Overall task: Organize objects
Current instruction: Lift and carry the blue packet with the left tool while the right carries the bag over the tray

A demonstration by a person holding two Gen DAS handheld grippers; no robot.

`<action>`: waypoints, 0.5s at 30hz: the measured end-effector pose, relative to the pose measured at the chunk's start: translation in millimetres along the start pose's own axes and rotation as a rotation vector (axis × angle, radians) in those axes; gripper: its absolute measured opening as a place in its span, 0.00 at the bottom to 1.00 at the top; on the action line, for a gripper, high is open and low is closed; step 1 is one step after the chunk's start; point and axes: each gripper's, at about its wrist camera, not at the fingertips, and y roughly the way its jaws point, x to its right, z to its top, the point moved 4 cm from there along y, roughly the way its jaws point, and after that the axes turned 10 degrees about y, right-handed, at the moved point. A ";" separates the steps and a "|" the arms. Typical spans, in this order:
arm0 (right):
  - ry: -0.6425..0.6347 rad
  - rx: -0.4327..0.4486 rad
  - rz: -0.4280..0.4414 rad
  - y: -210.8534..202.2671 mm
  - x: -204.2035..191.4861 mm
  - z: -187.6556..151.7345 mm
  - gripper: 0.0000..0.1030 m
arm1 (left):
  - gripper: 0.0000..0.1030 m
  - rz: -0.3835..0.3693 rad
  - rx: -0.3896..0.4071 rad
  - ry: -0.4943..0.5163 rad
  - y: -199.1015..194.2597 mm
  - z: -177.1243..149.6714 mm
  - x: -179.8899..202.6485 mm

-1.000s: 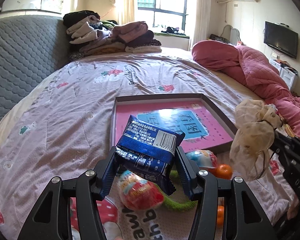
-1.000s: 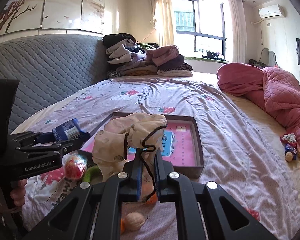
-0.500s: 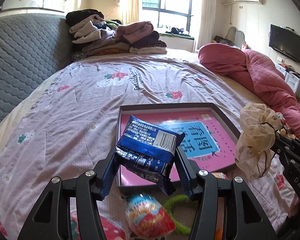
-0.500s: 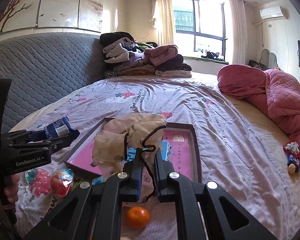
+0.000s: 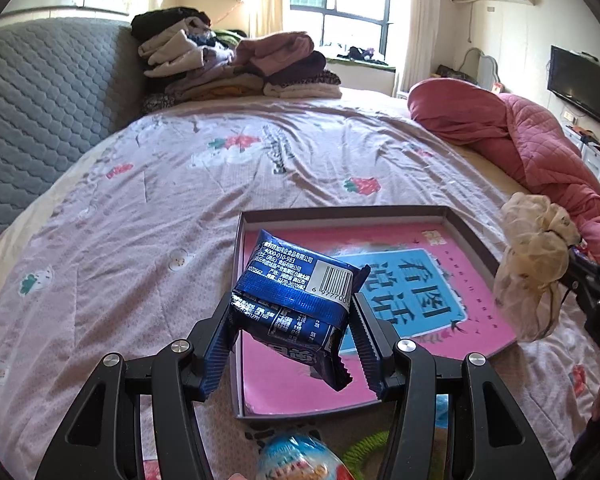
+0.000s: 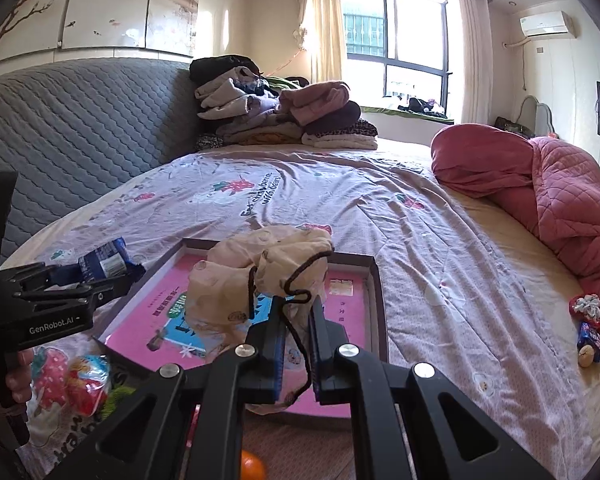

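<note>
The pink floor of the tray (image 5: 400,236) lies bare toward its far wall, with the raised rim all around it. Bedsheet (image 5: 148,216) at centre left of the frame is flat and unoccupied up to the folded clothes pile (image 5: 236,64) at upper centre. At the bottom edge, a wrapped egg toy (image 5: 296,460) and green cord (image 5: 364,444) crowd the tray's near wall. The pink quilt (image 6: 540,184) blocks the right.

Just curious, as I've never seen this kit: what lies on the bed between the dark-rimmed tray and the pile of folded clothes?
Nothing but the printed bedsheet. Both wrist views show that stretch bare between the tray and the clothes pile.
</note>
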 end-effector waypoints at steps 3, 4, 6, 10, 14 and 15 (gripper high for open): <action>-0.006 -0.007 -0.011 9.1 3.8 -0.2 0.10 | 0.55 -0.009 -0.013 0.003 10.8 0.0 -0.1; -0.008 -0.011 -0.013 12.4 5.2 -0.5 0.10 | 0.55 -0.015 -0.015 0.008 13.7 -0.1 1.1; -0.008 -0.029 -0.019 21.0 8.0 -4.1 0.10 | 0.55 -0.014 -0.017 0.020 17.9 -0.5 2.5; 0.008 -0.078 -0.017 37.0 14.5 -12.0 0.10 | 0.55 -0.031 -0.045 0.009 29.6 -2.7 1.5; 0.014 -0.114 -0.024 48.7 17.5 -18.4 0.10 | 0.55 -0.035 -0.074 0.006 42.0 -5.0 1.6; 0.010 -0.127 -0.023 52.2 17.6 -20.6 0.10 | 0.55 -0.039 -0.082 0.006 44.9 -5.6 1.8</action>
